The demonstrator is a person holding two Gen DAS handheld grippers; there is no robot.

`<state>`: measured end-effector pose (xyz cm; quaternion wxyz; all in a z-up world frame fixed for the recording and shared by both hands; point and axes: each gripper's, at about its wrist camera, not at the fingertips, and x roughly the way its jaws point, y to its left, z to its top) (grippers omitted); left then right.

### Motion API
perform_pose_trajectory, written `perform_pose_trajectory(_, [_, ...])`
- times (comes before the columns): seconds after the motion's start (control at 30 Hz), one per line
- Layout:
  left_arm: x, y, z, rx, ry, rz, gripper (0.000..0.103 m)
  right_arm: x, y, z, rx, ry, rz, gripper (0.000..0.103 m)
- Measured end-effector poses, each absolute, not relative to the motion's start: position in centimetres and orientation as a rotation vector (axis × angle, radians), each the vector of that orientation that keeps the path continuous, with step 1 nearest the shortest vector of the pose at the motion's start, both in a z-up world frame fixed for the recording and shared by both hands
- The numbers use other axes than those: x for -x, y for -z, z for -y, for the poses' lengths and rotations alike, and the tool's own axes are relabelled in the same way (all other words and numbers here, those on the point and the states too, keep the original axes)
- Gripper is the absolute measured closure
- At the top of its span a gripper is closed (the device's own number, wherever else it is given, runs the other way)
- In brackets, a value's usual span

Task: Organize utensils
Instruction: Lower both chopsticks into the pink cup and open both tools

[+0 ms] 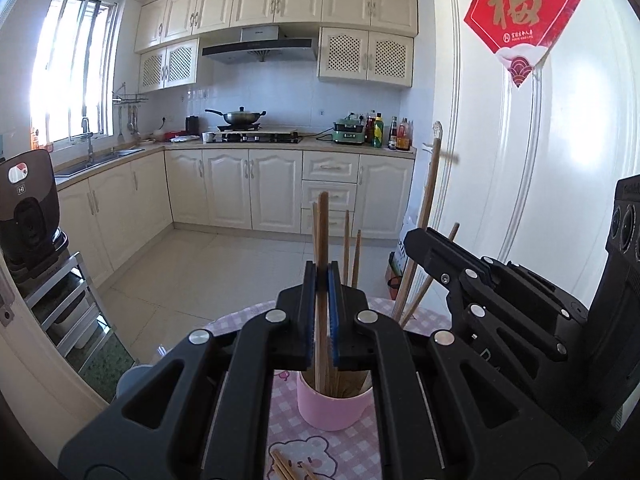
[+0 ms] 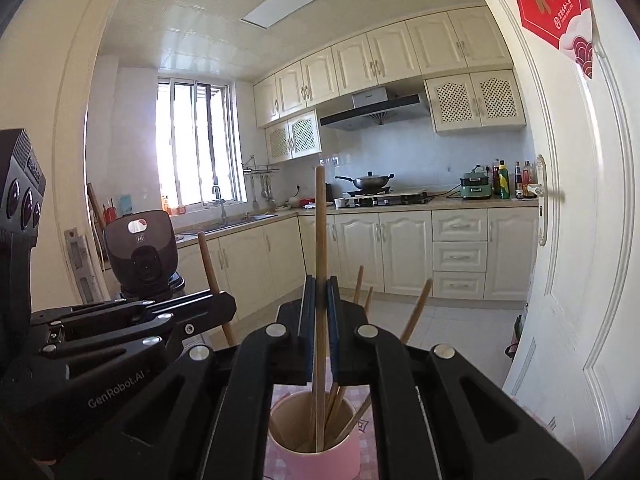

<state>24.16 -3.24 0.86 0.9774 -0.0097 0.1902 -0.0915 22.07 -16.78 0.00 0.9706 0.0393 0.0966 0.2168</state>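
A pink cup [image 1: 332,410] stands on a pink checked tablecloth [image 1: 288,436] and holds several wooden chopsticks. My left gripper [image 1: 322,276] is shut on one upright chopstick [image 1: 323,220] whose lower end is inside the cup. My right gripper [image 2: 319,292] is shut on another upright chopstick [image 2: 320,216] that also reaches down into the cup [image 2: 312,440]. The right gripper's body [image 1: 480,288] shows at the right in the left wrist view, close beside the left one. Loose chopsticks [image 1: 288,466] lie on the cloth in front of the cup.
A white door [image 1: 540,160] with a red paper decoration [image 1: 520,12] stands close on the right. A dark appliance [image 1: 24,208] sits on a metal rack [image 1: 68,308] at the left. Kitchen cabinets [image 1: 248,188] and tiled floor [image 1: 224,264] lie beyond the table.
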Motion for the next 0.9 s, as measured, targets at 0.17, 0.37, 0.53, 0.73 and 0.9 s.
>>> perform_pose_trajectory(0.17, [-23.8,0.1,3.7,-0.003,0.176,-0.392,0.097,-21.5,0.9,16.6,-0.059,-0.449,-0.211,0.099])
perform_pose_trajectory(0.37, [-23.5,0.6,3.5,-0.012,0.158,-0.399,0.096,-21.3,2.3,16.6,-0.048,-0.453,-0.252,0.099])
perform_pose_trajectory(0.53, [-23.1,0.7,3.3,-0.013,0.150,-0.408,0.096,-21.2,2.2,16.9,-0.064,-0.454,-0.266,0.099])
perform_pose_trajectory(0.73, [-22.2,0.9,2.7,-0.022,0.109,-0.416,0.068,-20.5,1.7,17.3,-0.095,-0.465,-0.276,0.097])
perform_pose_trajectory(0.9, [-20.3,0.6,1.7,-0.037,0.062,-0.370,0.044,-18.8,0.9,17.6,-0.109,-0.473,-0.264,0.089])
